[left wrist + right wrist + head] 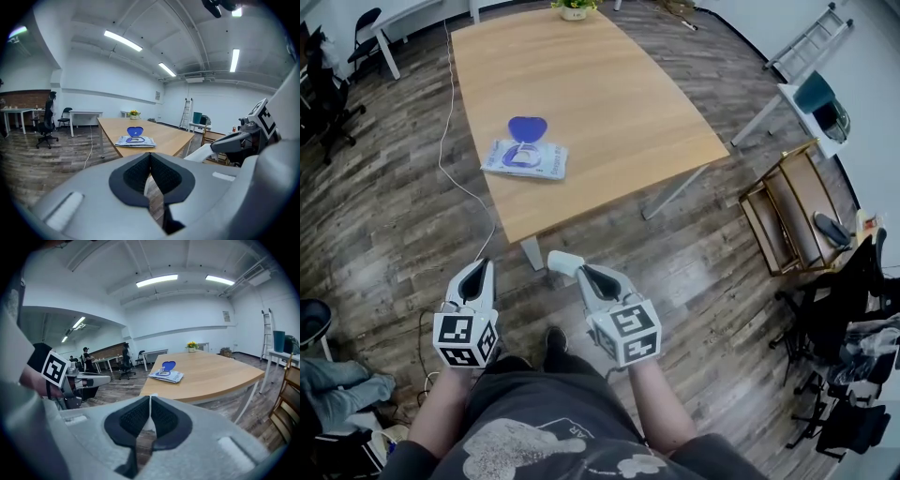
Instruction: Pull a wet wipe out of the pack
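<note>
The wet wipe pack [525,157] lies flat near the wooden table's [609,103] front left corner, its blue lid [527,127] flipped up. It also shows far ahead in both gripper views [135,140] [165,376]. Both grippers hang over the floor in front of the table, well short of the pack. My left gripper [480,266] [150,157] is shut, and I see nothing held in it. My right gripper [579,272] [150,399] is shut on what looks like a white wipe [563,262] [201,152] that sticks out past its tips.
A white cable [445,141] trails over the wood floor left of the table. A wooden rack [787,211] and dark chairs stand at the right. A potted plant [574,9] sits at the table's far end, with a ladder [811,37] beyond.
</note>
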Demonstrator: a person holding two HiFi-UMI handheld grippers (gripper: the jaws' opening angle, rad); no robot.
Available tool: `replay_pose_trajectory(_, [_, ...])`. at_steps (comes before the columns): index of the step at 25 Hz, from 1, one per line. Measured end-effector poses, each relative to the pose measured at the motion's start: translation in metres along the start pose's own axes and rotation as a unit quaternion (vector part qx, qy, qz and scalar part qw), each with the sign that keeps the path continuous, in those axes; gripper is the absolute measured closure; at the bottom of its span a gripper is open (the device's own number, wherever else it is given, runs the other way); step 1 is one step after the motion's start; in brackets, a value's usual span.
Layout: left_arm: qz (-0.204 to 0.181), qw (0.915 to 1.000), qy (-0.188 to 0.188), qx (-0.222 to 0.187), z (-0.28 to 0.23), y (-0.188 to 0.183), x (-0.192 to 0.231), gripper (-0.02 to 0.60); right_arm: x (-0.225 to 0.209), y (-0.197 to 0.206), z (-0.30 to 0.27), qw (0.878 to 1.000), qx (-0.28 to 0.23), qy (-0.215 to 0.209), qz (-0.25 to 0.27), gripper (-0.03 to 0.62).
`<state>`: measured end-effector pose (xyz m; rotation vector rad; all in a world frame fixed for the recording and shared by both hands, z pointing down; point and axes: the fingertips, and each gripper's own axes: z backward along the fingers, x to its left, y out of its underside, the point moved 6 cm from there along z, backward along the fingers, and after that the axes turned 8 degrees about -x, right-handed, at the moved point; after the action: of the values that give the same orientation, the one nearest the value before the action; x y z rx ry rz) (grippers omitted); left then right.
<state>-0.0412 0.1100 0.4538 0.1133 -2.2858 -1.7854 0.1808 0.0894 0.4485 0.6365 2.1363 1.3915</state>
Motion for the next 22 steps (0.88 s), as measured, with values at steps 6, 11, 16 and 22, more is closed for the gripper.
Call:
replay_pose_trajectory(6, [0.014,0.9997,0.017,-0.01,0.032,0.002,0.005,0.563,0.029,0.0,0.018,1.0,-0.01,0.018,0.008,0.591])
replay_pose_trajectory(11, [0.025,0.9989,0.034,-0.021,0.064,-0.001,0.012,0.563,0.065,-0.001,0.03,0.999,-0.02,0.041,0.027,0.591])
replay_pose_trajectory(16, [0.027,0.9973,0.054,-0.042,0.094,-0.009,0.014,0.563,0.099,-0.007,0.048,0.996,-0.046,0.061,0.045,0.591])
replay_pose_trajectory(22, [0.028,0.996,0.07,-0.048,0.124,-0.007,0.012,0.563,0.126,-0.006,0.069,0.994,-0.06,0.065,0.056,0.592])
